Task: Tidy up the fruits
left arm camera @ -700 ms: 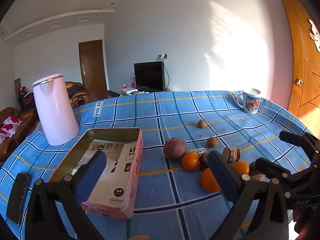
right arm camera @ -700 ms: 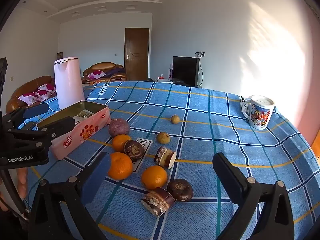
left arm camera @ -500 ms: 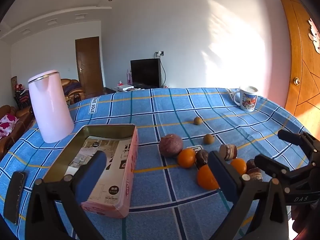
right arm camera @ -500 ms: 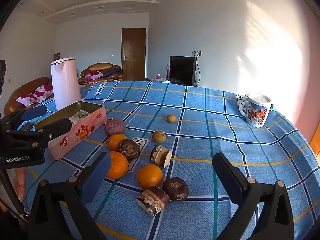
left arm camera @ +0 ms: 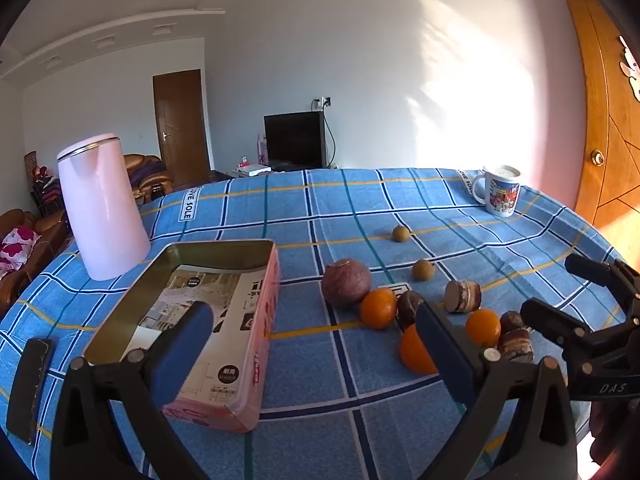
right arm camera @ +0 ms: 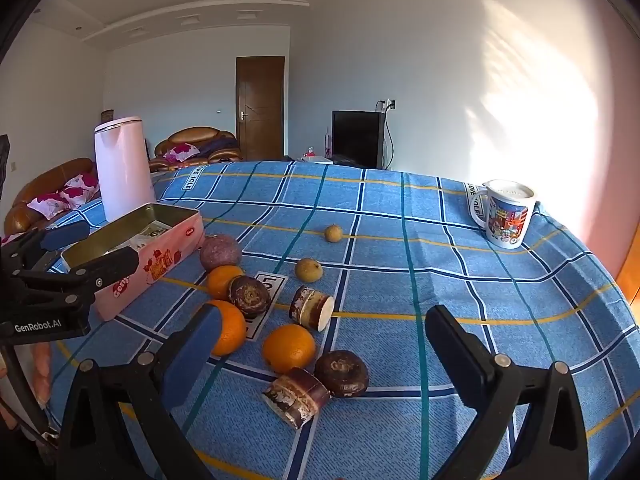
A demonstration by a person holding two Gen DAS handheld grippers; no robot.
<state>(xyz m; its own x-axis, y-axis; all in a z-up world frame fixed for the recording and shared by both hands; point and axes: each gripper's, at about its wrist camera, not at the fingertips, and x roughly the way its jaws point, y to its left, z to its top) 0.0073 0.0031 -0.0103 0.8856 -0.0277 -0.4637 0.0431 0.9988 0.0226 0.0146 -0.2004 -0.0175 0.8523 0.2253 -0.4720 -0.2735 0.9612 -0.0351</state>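
Jaws of both grippers stand spread wide with nothing between them; the left gripper (left arm camera: pixel 312 344) hangs above the near end of the pink tin (left arm camera: pixel 256 360), the right gripper (right arm camera: pixel 324 352) above the fruit cluster, both clear of the desk (right arm camera: pixel 500 288). The tin is open and holds only a printed paper sheet (left arm camera: pixel 200 312); no fruit is inside. A patterned mug (right arm camera: pixel 505 214) stands far right, contents cannot be told. Count on the blue checked cloth: three oranges (right arm camera: pixel 289 347), one round purple fruit (right arm camera: pixel 221 252) just beside the tin, two small yellow-brown fruits (right arm camera: pixel 308 269) set farther back, apart from each other, two dark round brown items (right arm camera: pixel 341 373), and two cut cylindrical brown pieces (right arm camera: pixel 311 307). Oranges, dark items and cut pieces lie bunched together, some touching, on and around a numbered card (right arm camera: pixel 269 285). A pink kettle (left arm camera: pixel 102 208) stands behind the tin. In the right wrist view the left gripper sits at the left edge, level with the tin.
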